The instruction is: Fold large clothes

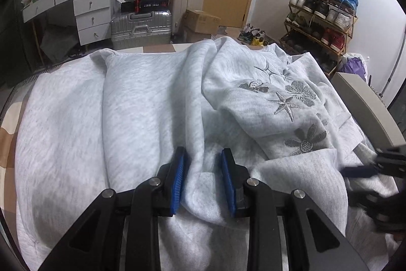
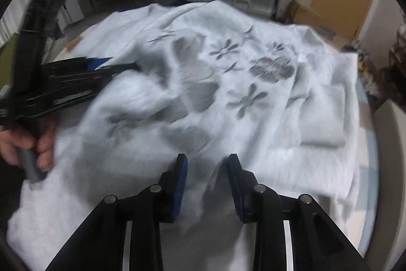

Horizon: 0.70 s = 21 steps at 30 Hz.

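A large light-grey sweatshirt (image 1: pixel 152 103) with embroidered grey flowers and stars (image 1: pixel 286 103) lies rumpled on a bed. My left gripper (image 1: pixel 204 161) is open, its blue-padded jaws on either side of a raised fold of the fabric near the garment's near edge. My right gripper (image 2: pixel 206 166) is open too, with fabric bunched between its jaws; the view is motion-blurred. The sweatshirt (image 2: pixel 228 83) fills the right wrist view. The left gripper (image 2: pixel 76 78) shows there at the left, held by a hand. The right gripper (image 1: pixel 375 166) shows blurred at the right edge of the left wrist view.
A beige and white checked bed cover (image 1: pixel 10 133) shows at the left. Beyond the bed stand a white drawer desk (image 1: pixel 83 9), a silver suitcase (image 1: pixel 140 27), cardboard boxes (image 1: pixel 200 20) and a shoe rack (image 1: pixel 319 17). A pale headboard edge (image 1: pixel 365 103) is at right.
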Each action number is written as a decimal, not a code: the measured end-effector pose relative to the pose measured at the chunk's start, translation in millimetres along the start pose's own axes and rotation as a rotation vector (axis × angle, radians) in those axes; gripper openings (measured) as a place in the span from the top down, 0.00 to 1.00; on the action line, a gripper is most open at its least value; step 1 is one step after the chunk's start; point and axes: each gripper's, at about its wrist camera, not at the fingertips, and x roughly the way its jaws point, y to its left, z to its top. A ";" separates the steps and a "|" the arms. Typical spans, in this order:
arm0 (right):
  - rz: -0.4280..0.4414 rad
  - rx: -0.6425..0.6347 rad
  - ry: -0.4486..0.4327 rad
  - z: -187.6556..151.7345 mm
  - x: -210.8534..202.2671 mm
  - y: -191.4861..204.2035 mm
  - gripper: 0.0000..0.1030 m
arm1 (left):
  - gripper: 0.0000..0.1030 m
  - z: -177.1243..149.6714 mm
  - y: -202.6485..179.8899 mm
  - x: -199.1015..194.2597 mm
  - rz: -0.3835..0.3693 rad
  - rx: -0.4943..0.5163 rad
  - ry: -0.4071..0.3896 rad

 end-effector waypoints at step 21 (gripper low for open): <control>-0.069 0.253 -0.264 -178.3 -167.1 -11.6 0.39 | 0.72 -52.3 -80.6 -48.2 0.137 0.201 0.203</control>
